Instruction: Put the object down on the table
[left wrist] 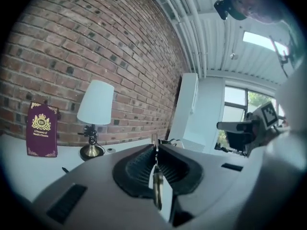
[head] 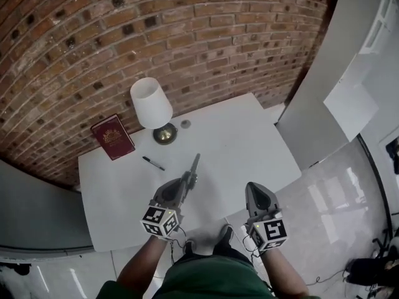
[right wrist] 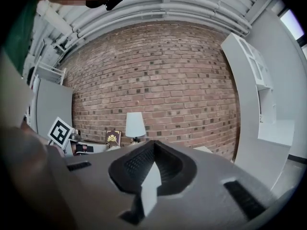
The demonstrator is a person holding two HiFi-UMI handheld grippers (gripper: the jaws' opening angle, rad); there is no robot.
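Being clamped in the left claw (head: 189,179) over the surface (head: 249,142) at centre frame, the slim grey object (head: 195,162) is being held level; lowering it flat before release is advised; the right claw (head: 254,189) is closed, empty

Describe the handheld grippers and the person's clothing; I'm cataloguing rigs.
The left gripper and right gripper are grey wedge-shaped shells with black ribbed pads. Each carries a white cube with black square markers at the rear; thin dark cables trail near the wrists. The person wears a green top.
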